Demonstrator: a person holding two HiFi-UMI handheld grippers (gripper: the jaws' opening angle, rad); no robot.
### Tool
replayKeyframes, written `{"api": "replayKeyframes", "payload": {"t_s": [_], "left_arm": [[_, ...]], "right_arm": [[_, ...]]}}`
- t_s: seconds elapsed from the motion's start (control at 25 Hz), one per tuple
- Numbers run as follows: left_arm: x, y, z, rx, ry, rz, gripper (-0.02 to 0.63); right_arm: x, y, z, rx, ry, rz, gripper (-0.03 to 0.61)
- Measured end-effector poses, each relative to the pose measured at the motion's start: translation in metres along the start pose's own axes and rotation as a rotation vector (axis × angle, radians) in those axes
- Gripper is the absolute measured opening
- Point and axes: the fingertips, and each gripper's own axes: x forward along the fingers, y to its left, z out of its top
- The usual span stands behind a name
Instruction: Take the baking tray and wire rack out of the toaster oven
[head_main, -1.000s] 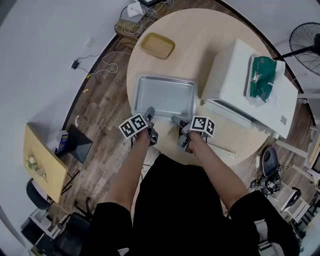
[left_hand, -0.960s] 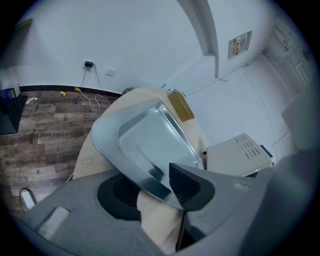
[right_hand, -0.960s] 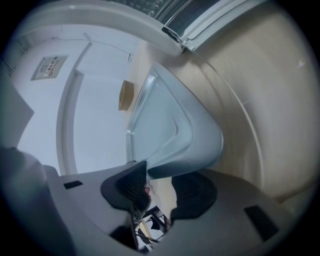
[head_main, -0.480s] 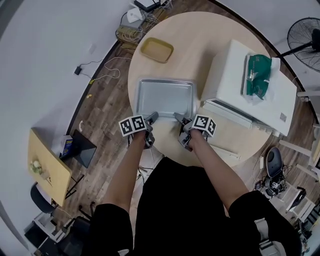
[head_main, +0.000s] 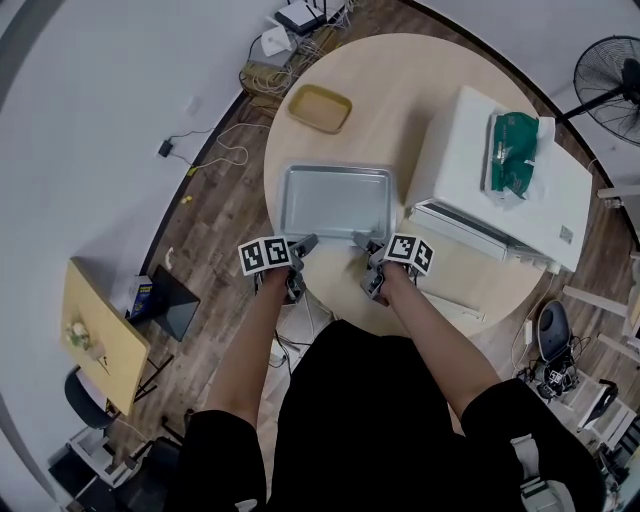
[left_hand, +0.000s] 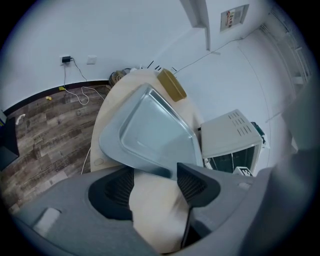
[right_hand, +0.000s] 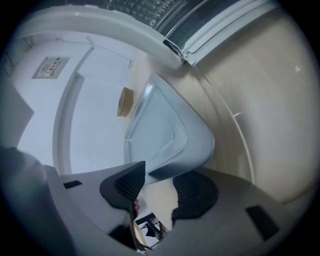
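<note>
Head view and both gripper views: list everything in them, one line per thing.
table: one, round, light wood, centre.
baking tray: one, silver, empty, near side of the table.
toaster oven: one, white, right of the tray, door open.
bag: one, green, on the oven.
dish: one, tan, table's far side.
fan: one, black, upper right.
side table: one, yellow wood, lower left.
cables: several, mostly white, floor left of the table.
left gripper: one, grey, at the tray's near rim; jaws have just been opening, apart, nothing pressed.
right gripper: one, grey, jaws around the tray's near right corner; pressing or not, unclear.
</note>
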Motion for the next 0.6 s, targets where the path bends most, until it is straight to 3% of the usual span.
{"api": "replayKeyframes", "payload": {"t_s": [0.4,0.6], "left_arm": [[-0.014,0.002,-0.003,-0.036,-0.048,-0.011,0.256],[-0.026,-0.001,-0.008,-0.071,-0.091,-0.043,0.256]], "right_arm": [[-0.010,0.003,-0.010,0.049,-0.005,0.005,0.189],[-0.020,0.005,-0.017,0.022,-0.014,-0.001,0.201]]}}
